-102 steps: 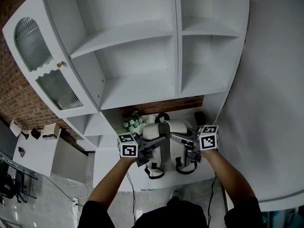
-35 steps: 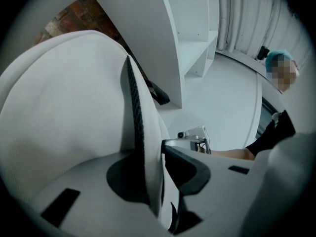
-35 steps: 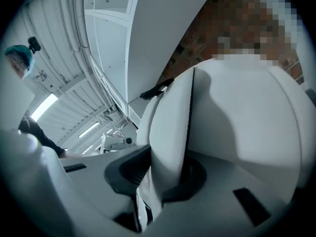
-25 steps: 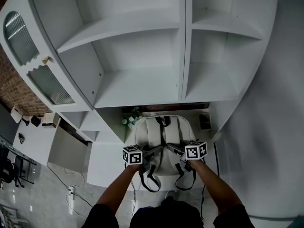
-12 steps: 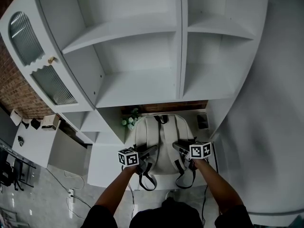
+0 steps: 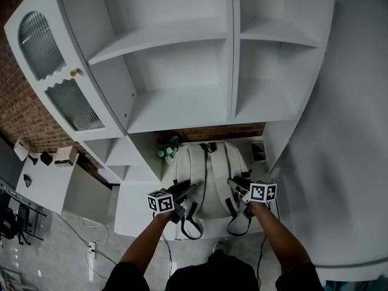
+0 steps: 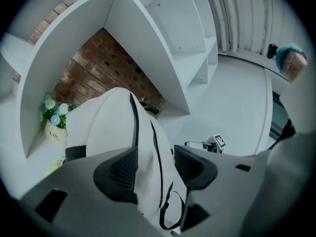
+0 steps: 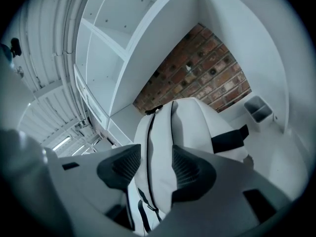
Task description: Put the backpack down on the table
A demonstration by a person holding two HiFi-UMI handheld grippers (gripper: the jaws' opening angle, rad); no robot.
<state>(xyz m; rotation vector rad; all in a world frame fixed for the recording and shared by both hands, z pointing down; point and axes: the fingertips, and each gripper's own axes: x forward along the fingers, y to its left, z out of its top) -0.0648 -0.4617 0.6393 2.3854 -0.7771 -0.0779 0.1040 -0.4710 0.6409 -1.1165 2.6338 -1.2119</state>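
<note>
The white backpack (image 6: 209,174) with black trim lies on the white table (image 6: 136,208), its shoulder straps facing up and its top towards the brick wall. My left gripper (image 6: 185,191) is at the pack's near left. Its jaws are opening, and the left shoulder strap (image 7: 148,181) runs loosely between them. At the near right, my right gripper (image 6: 233,183) is open too, with the right shoulder strap (image 8: 158,147) between its pads. Both gripper views show the backpack (image 7: 103,127) (image 8: 197,122) resting ahead of the left gripper (image 7: 154,164) and the right gripper (image 8: 157,167).
A small pot of flowers (image 6: 168,154) (image 7: 54,127) stands left of the pack by the brick wall (image 8: 207,68). A dark holder (image 6: 259,151) (image 8: 256,107) sits at the right. White shelves (image 6: 182,71) rise above the table. Black strap ends hang over the table's near edge.
The backpack, earlier held up by its straps, now lies on the table. Both grippers have opened and drawn back a little towards the near edge.
</note>
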